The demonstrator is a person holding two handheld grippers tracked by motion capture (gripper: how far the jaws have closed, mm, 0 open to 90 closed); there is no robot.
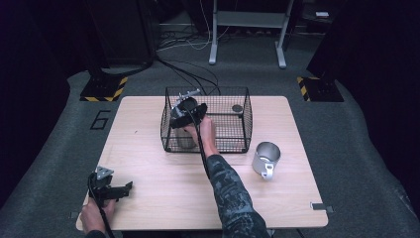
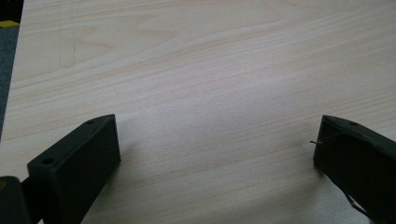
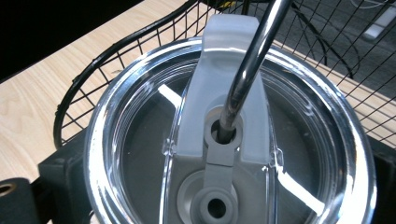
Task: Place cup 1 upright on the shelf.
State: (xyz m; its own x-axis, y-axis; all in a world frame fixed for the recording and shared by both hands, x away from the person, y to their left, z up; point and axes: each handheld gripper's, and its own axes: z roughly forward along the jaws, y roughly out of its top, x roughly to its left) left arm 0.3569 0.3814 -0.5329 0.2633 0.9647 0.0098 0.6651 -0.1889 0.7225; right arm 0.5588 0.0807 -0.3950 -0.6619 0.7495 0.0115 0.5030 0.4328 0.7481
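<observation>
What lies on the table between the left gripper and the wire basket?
Nothing: in the high view, bare wooden table separates the left gripper from the wire basket.

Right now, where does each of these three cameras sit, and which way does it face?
High view: above the table's near edge, looking down; forearms, both grippers.
Left gripper view: on the left gripper, facing bare tabletop; open jaws.
Right gripper view: on the right gripper, down at the tumbler's lid; jaws flank it.
Shared: wire basket in high and right views.
</observation>
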